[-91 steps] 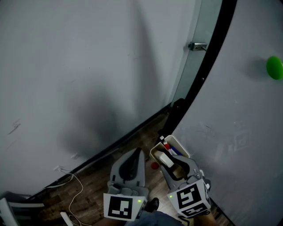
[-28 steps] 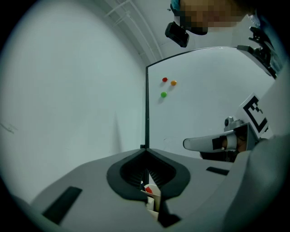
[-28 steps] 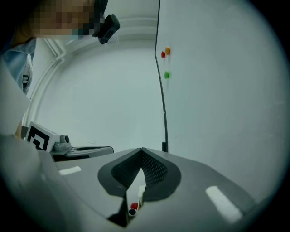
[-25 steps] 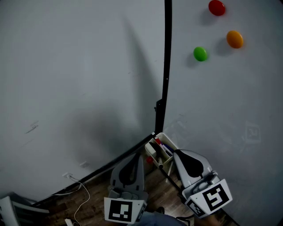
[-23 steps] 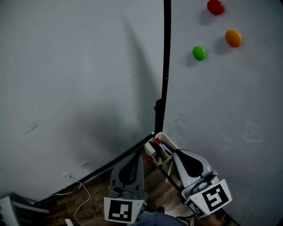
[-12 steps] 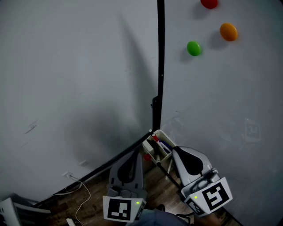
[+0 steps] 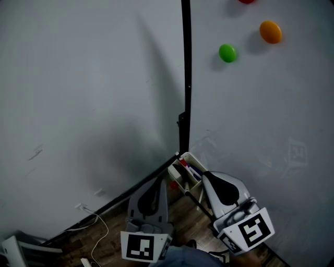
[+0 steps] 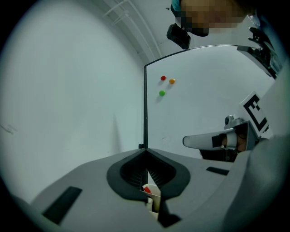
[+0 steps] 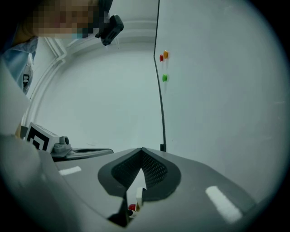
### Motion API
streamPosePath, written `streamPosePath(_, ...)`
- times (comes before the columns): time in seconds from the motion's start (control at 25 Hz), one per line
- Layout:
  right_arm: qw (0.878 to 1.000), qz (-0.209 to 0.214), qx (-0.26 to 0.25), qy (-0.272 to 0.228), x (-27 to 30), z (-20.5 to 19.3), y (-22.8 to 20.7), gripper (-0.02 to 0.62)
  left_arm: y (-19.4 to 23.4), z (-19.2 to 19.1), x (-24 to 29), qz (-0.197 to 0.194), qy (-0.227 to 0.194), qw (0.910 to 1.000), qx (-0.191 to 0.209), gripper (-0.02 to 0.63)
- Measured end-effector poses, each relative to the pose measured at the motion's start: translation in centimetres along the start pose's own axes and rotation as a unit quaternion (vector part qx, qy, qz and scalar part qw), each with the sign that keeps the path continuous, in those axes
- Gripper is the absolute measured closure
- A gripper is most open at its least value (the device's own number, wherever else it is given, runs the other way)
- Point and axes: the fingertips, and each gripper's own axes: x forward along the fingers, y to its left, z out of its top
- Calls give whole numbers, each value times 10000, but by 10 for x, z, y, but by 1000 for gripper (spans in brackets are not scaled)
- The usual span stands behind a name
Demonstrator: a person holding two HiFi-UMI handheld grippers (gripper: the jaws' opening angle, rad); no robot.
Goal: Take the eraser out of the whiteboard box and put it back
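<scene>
Whiteboard box (image 7: 177, 181) contents indistinct; red magnet (image 7: 246, 1) half beyond top edge.

No words or numbers are legible. The left cube (image 7: 141, 246) and right cube (image 7: 252, 231) carry black-and-white square marker patterns; a faint square mark (image 7: 297, 153) on the whiteboard (image 7: 261, 104) is unreadable.

Green magnet (image 7: 227, 53) and orange magnet (image 7: 270, 32) stuck on whiteboard (image 7: 261, 130), red magnet (image 8: 163, 78) just above them. Black frame edge (image 7: 185, 78) borders grey wall (image 7: 78, 78). White cable (image 7: 104, 225) on wood floor (image 7: 112, 245).
</scene>
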Motion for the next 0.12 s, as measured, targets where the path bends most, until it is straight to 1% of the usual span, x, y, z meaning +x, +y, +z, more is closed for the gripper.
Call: streamPosePath(0.12, 10000, 11, 1, -2, 2, -1, 0, 595, 2, 1, 2, 7, -44, 10000, 22, 600)
